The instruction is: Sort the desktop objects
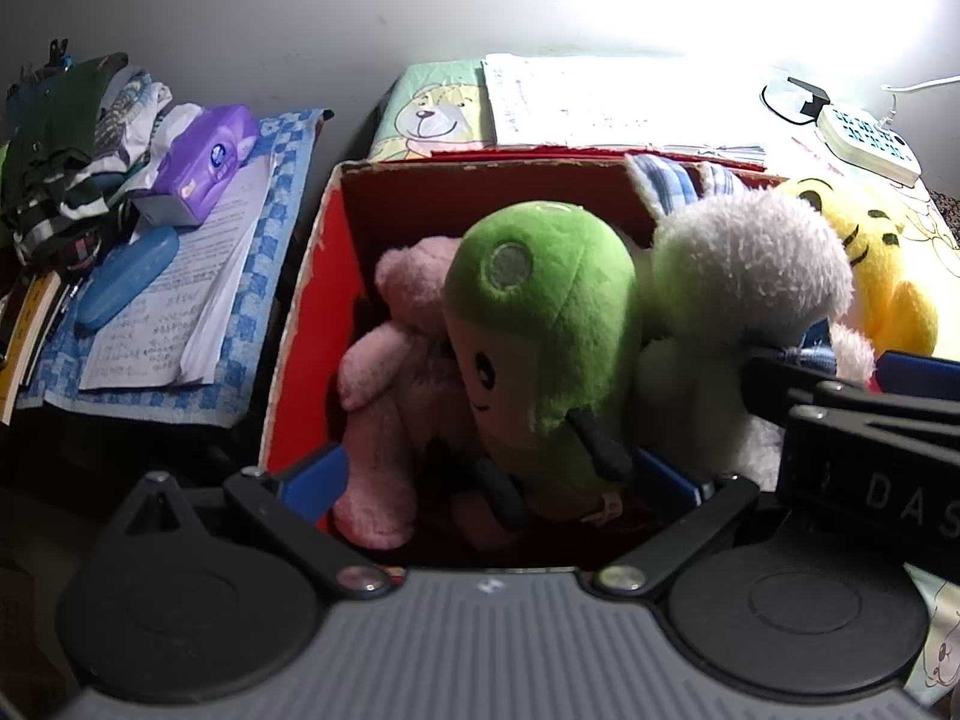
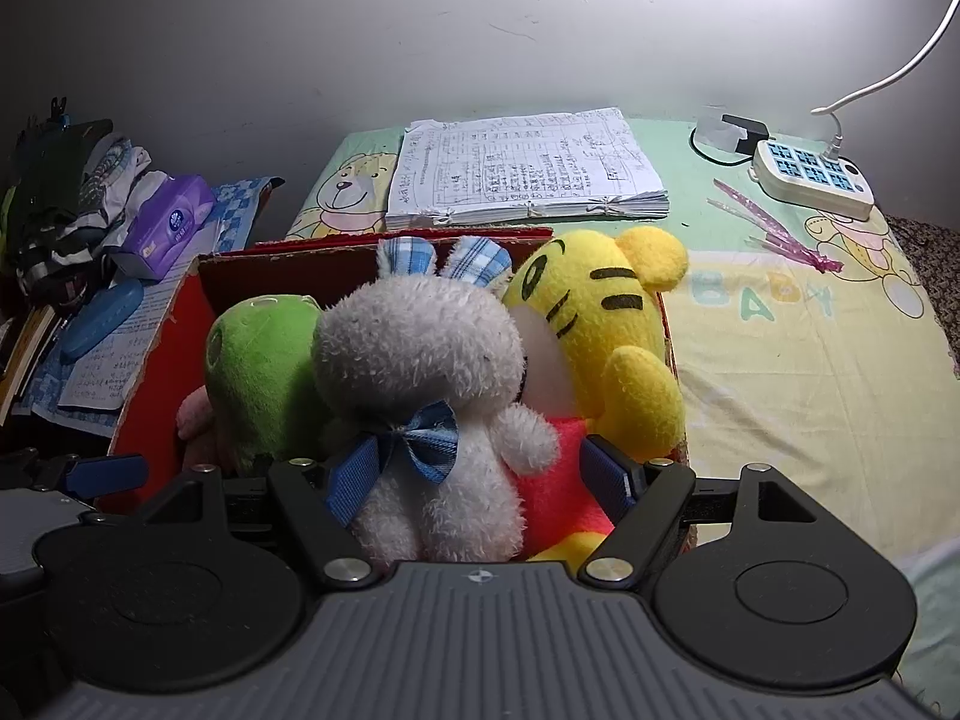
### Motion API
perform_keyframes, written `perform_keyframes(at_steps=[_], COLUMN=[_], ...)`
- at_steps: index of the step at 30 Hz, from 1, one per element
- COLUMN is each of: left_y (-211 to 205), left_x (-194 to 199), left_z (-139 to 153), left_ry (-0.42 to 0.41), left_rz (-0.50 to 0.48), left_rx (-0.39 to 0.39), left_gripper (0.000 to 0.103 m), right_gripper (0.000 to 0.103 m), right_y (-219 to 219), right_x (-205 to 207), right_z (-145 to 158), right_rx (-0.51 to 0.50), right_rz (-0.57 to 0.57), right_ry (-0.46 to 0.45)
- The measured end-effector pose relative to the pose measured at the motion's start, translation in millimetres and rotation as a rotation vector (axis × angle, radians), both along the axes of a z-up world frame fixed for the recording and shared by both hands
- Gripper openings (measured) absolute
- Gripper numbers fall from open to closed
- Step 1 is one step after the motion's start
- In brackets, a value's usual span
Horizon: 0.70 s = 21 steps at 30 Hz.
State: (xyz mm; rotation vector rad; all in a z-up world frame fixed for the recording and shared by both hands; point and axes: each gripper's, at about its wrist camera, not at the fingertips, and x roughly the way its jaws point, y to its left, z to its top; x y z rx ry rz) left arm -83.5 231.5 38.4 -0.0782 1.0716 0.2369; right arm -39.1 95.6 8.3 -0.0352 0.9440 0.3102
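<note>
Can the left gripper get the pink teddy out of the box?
Probably not straight away. The pink teddy is wedged low in the red box behind the green plush, which sits between the left gripper's open jaws.

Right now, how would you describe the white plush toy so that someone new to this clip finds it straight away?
Find the red cardboard box on the bedsheet in front of the stack of handwritten papers. Four soft toys are packed in it; the white plush rabbit sits between the green plush and the yellow tiger. Only it has blue checked ears and a blue bow at its neck.
</note>
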Motion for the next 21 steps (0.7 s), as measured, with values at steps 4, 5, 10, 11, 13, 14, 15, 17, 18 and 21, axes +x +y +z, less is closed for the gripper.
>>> perform_keyframes(at_steps=[4, 5, 10, 11, 13, 14, 15, 17, 18, 21], left_y=[-0.6, -1.2, -2.7, -2.7, -2.6, -2.7, -2.6, -2.5, -1.8, -1.5], left_x=[-0.2, -0.4, -1.0, -1.0, -1.0, -0.9, -0.9, -1.0, -0.6, 0.3], left_z=[-0.5, -1.2, -2.9, -3.1, -3.1, -3.0, -3.0, -3.1, -3.3, -3.8], left_ry=[0.000, 0.000, -0.001, -0.001, -0.002, -0.003, -0.006, -0.007, -0.006, -0.003], left_rz=[-0.003, -0.006, -0.012, -0.013, -0.014, -0.014, -0.014, -0.015, -0.016, -0.015], left_rx=[-0.002, -0.002, -0.001, -0.001, -0.001, 0.000, 0.004, 0.007, 0.002, 0.003], left_gripper=[0.101, 0.101, 0.101, 0.101, 0.101, 0.101, 0.101, 0.101, 0.101, 0.101], right_gripper=[0.076, 0.076, 0.076, 0.076, 0.076, 0.076, 0.076, 0.076, 0.076, 0.076], right_y=[0.1, 0.1, 0.2, 0.3, 0.5, 0.4, 0.6, 0.2, -0.1, -0.2], right_x=[-0.4, -0.4, -0.4, -0.3, -0.2, -0.8, -0.8, -1.0, -1.4, -1.8], right_z=[-0.4, -0.5, -0.4, -0.2, -0.1, -0.6, -0.6, -0.9, -1.3, -1.5], right_rx=[0.000, 0.000, 0.000, 0.000, 0.000, 0.000, -0.001, -0.002, -0.003, -0.003], right_rz=[0.000, 0.001, 0.000, 0.000, 0.000, -0.001, -0.001, 0.001, 0.001, 0.001], right_ry=[0.000, 0.000, 0.000, 0.000, 0.000, 0.000, 0.000, -0.001, -0.002, -0.002])
